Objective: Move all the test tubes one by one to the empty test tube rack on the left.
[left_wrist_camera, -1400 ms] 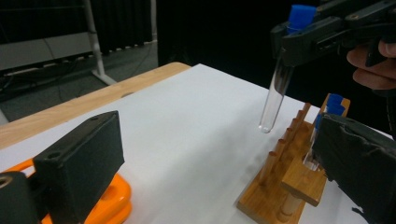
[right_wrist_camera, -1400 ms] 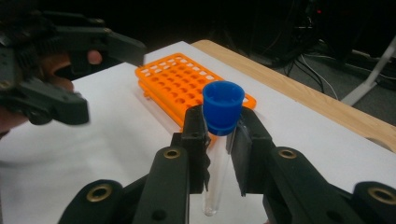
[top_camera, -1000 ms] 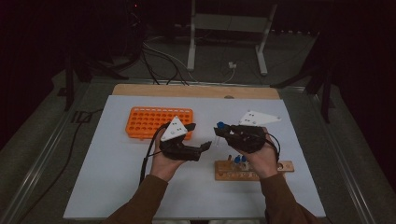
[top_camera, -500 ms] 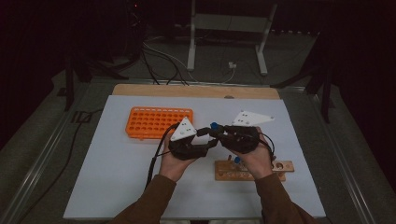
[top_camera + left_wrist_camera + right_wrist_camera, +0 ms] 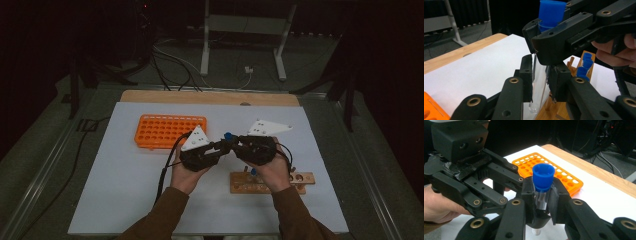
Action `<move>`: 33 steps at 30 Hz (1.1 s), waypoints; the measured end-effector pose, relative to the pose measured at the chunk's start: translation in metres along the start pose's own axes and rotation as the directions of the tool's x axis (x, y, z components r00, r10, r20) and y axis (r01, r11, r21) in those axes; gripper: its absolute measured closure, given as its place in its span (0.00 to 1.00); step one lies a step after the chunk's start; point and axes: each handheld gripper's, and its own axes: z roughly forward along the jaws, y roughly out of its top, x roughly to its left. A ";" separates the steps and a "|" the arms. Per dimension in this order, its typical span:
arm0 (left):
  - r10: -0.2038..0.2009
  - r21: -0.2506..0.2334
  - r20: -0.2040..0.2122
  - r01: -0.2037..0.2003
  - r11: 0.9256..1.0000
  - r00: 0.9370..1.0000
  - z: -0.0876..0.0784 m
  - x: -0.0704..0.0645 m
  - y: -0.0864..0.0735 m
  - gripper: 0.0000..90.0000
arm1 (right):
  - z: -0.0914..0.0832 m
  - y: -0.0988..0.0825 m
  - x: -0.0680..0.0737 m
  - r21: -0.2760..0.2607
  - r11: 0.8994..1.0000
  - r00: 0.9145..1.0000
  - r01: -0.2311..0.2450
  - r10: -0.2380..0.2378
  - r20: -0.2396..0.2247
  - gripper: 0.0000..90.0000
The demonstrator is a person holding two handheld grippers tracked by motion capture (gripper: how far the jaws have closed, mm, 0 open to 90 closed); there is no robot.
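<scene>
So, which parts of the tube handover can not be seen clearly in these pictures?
- High view: the clear tube body is hidden between the left gripper and the right gripper; the blue cap shows.
- Left gripper view: the wooden rack is mostly behind the jaws, so its tubes cannot be counted.
- Right gripper view: the tube bottom is cut off by the lower edge.
- High view: the orange rack holes are too small to check.

Brown long sleeves [image 5: 165,215] on both forearms; left gripper [image 5: 220,148] and right gripper [image 5: 234,145] black, brass-coloured pivot rivets, pale three-cornered top plates, black cable trailing toward 7 o'clock
</scene>
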 end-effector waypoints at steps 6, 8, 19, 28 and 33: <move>0.006 0.011 -0.012 -0.006 1.000 1.000 0.001 0.002 -0.001 0.86 | -0.002 -0.003 -0.004 -0.017 1.000 1.000 -0.023 0.023 -0.019 0.74; 0.002 0.011 -0.022 -0.002 1.000 1.000 0.000 0.004 -0.001 0.86 | -0.005 -0.004 -0.008 -0.027 0.999 0.999 -0.040 0.039 -0.027 0.68; -0.014 0.004 -0.063 0.014 1.000 0.998 -0.005 0.020 -0.003 0.87 | -0.027 -0.011 -0.022 -0.055 0.995 0.991 -0.087 0.092 0.094 0.18; -0.031 -0.015 -0.130 0.029 0.999 0.991 -0.011 0.042 -0.006 0.87 | -0.055 -0.019 -0.033 -0.087 0.992 0.976 -0.096 0.111 0.187 0.05; -0.037 -0.027 -0.164 0.033 0.999 0.986 -0.012 0.053 -0.009 0.87 | -0.069 -0.023 -0.040 -0.101 0.991 0.965 -0.094 0.115 0.236 0.04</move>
